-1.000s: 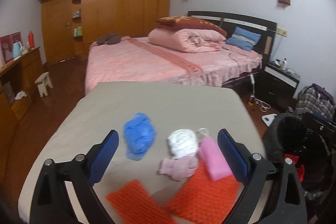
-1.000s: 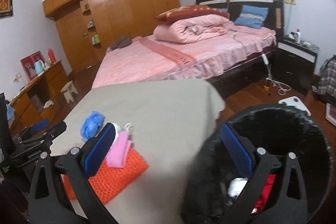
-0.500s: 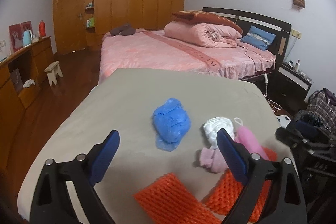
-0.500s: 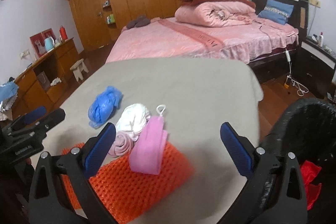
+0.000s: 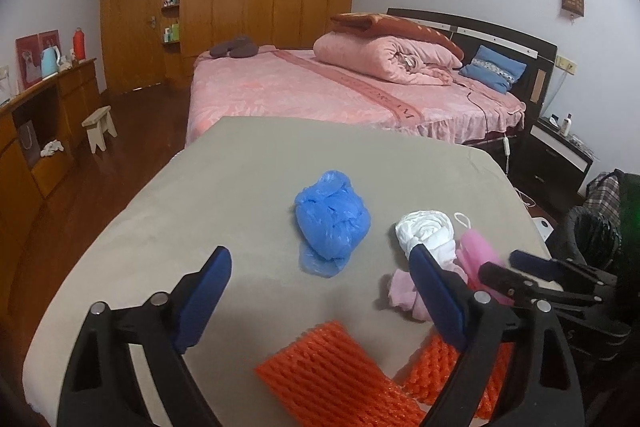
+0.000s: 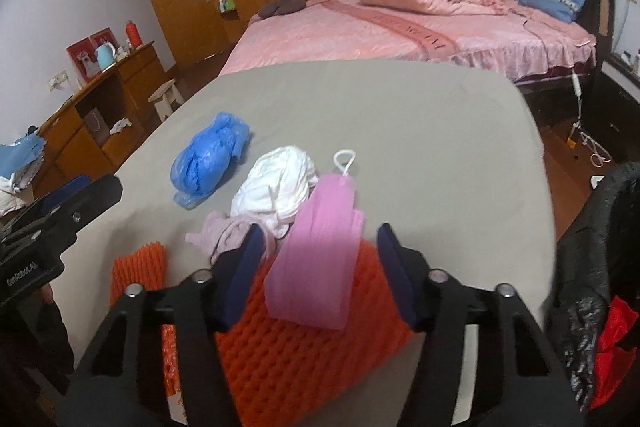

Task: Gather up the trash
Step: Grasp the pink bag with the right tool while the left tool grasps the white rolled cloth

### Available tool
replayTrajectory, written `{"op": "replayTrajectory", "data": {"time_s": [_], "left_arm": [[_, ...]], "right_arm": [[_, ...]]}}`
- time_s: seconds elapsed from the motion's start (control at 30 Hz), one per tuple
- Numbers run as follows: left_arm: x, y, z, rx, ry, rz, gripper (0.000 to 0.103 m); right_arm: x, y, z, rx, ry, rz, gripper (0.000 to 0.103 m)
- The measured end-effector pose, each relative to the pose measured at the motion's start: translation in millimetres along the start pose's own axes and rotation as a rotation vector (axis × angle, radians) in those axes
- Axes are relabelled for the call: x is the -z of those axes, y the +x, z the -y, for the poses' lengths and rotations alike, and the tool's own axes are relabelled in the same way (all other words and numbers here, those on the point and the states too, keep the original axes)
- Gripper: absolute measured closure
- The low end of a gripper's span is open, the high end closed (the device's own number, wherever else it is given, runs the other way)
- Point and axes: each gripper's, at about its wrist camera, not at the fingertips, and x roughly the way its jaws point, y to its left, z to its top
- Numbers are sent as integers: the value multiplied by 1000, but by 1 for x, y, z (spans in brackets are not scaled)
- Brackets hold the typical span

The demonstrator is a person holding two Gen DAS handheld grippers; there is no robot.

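Pink is what I am lining up on: the pink sponge strip (image 6: 320, 247) is lying on the orange foam net (image 6: 304, 347), at the near right of the grey table (image 6: 400, 115). Its long axis is running away from me, almost along the line my right gripper (image 6: 320, 259) is pointing, with the white loop at its far end. The jaws have just been closing and are now sitting either side of the strip's near half, not yet pressing on it as far as I can tell. My left gripper (image 5: 320, 287) is hanging wide apart and empty, nearer the blue plastic bag (image 5: 330, 223). The black bin (image 6: 596, 267) is waiting at my right.
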Motion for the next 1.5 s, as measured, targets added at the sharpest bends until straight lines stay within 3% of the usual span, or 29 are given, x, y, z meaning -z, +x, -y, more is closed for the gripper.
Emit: {"op": "replayTrajectory", "data": {"time_s": [0.23,0.3,0.57,0.87,1.5], "left_arm": [[2,3,8,16,5,-6,15],[2,4,11,22,7,-9,15],[-2,9,23,49,12,-14,18],[-20,32,52,97,36,-15,19],[-10,100,89,90,38,-195,38]], "right_arm": [[5,2,0,-50,-3,-26,78],[4,0,1,-61,-2,-21,82],[-5,-16,14,-57,27,20,83],[-20,-19,47,8,63,55,83],[-19,-14,62,16,96,67,83]]}}
